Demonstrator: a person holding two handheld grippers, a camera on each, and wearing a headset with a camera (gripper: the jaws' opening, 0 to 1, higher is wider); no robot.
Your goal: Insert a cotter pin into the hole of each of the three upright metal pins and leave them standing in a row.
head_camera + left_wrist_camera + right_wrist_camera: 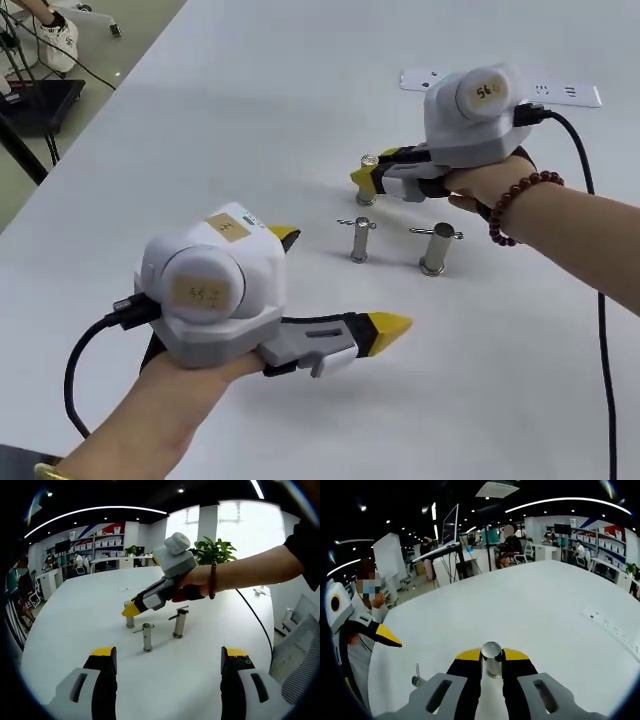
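While 3 pins (360, 245) stand, 2 hold cotters (357, 223).

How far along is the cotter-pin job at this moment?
Done: the first pin and the second pin stand upright, each with a cotter pin through it. In hand: the right gripper is shut on the third pin; the left gripper is open, empty. Left: the third pin shows no cotter pin yet.
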